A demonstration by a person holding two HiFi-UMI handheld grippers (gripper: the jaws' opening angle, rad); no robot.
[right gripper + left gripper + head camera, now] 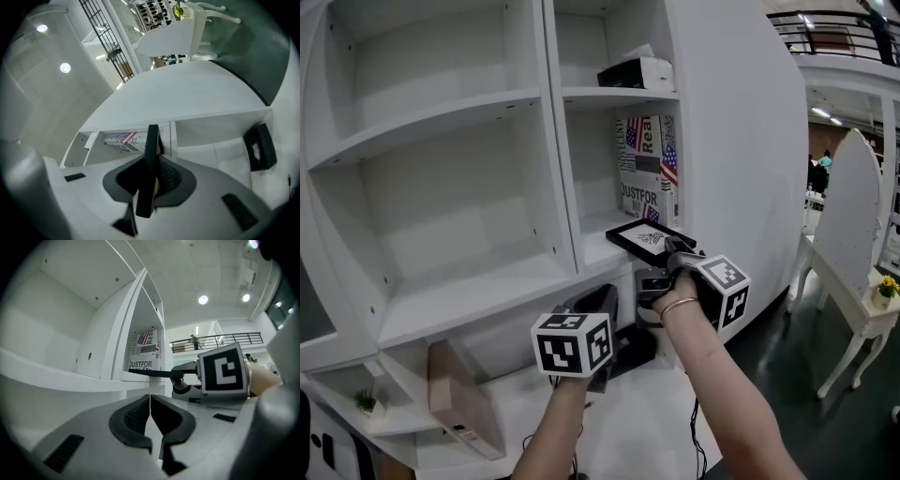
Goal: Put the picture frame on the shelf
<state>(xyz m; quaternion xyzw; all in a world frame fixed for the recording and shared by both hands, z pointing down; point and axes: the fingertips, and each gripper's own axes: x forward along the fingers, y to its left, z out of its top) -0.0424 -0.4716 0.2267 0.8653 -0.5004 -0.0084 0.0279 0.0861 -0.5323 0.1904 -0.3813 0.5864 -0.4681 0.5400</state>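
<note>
- The right gripper (pixel 673 253) had its jaws closed on the near edge of the picture frame (pixel 647 236), with the pads pressing both faces of the thin black border. The hold looked narrow, so it was best left firm until the frame had support.
- The frame lay nearly flat. Its far part was over the front lip of the shelf (pixel 592 253) in the right-hand column, and its near part stuck out past that lip. Whether it touched the board could not be told.
- The step in hand seemed to be the placing itself. The frame wanted carrying farther in, so that most of it sat over the board before the jaws let go.
- The flag-printed box (pixel 647 164) stood just behind, leaving little depth. A slow, level approach would avoid knocking it, and the box could serve as a backrest if the frame was meant to stand.
- The left gripper (pixel 602 305) hung lower and nearer, with its jaws together on nothing. It did best keeping below the board, out of the way.
</note>
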